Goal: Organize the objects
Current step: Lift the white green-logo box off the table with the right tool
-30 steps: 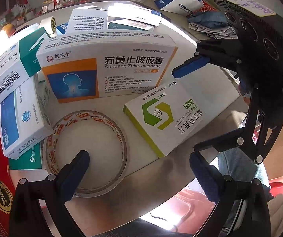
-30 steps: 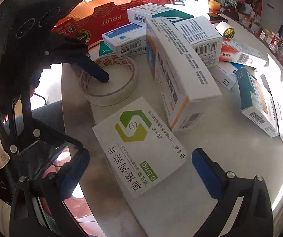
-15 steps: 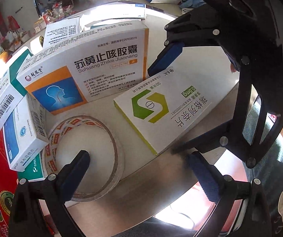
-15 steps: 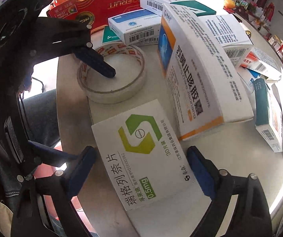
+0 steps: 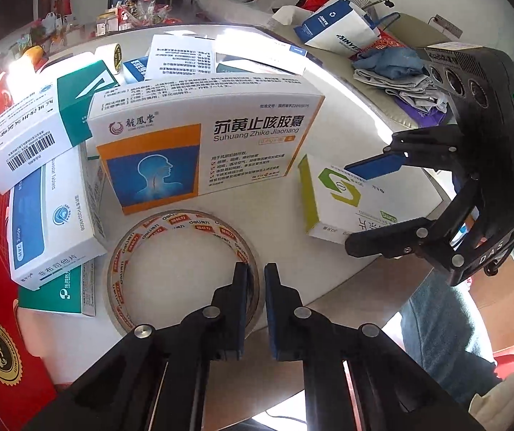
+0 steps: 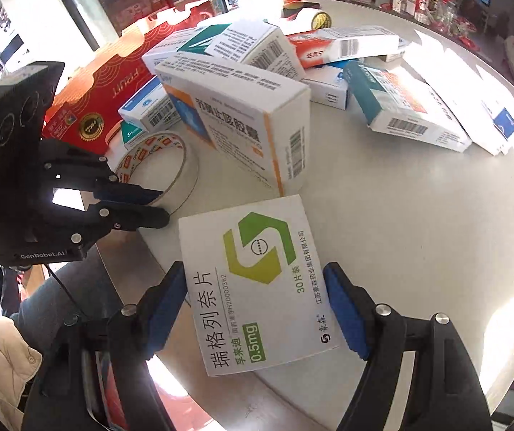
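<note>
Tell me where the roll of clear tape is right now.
In the left wrist view the tape roll lies flat near the table's front edge, below the orange-and-blue medicine box, its rim pinched by the left tongs.

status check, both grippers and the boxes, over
Left gripper shut on tape roll wall. Right gripper closing, pads on green-logo box. Orange cough-medicine box stands close behind.

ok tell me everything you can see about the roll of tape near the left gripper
The tape roll is a wide ring of clear tape with an empty middle; small red and orange labels are printed around its band. It lies flat on the pale table, in front of the orange and white medicine box. The left gripper is shut on its near wall, one finger inside the ring and one outside.
</note>
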Motion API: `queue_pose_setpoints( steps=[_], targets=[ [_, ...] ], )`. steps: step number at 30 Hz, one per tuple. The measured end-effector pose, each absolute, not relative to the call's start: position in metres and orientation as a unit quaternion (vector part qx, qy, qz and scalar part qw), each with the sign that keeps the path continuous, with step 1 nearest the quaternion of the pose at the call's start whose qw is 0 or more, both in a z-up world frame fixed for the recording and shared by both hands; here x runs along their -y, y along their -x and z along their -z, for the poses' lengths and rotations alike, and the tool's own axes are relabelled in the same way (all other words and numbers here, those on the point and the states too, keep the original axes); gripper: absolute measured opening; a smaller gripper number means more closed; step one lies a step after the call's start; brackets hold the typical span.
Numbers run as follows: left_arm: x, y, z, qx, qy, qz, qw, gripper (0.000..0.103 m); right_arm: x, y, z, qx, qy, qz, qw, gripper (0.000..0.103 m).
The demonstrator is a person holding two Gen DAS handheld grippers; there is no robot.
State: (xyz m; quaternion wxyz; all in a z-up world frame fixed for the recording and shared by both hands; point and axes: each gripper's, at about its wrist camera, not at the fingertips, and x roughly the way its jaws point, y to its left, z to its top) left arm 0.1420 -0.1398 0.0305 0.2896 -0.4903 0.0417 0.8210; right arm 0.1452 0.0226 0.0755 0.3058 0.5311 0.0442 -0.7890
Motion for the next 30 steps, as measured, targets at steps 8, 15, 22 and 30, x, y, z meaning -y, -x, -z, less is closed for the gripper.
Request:
queue_pose_setpoints(
  steps=[8,15,22,30],
  targets=[
    [0.145,-0.139,-0.041,0.003,0.465,-0.835,0.294,0.008,-0.072,-0.197,-0.08,0.141,-0.494,0.819,0.257,0.076],
    [0.136,-0.14,-0.071,0.103,0.437,-0.844,0.293,0.008,-0.109,-0.207,-0.083,0.33,-0.461,0.779,0.27,0.076],
    [0.122,-0.144,-0.094,0.087,0.411,-0.867,0.268,0.008,-0.111,-0.212,-0.076,0.442,-0.437,0.724,0.299,0.076],
    [0.126,-0.16,-0.111,0.07,0.368,-0.89,0.26,0.008,-0.095,-0.223,-0.071,0.435,-0.457,0.719,0.292,0.076]
  ],
)
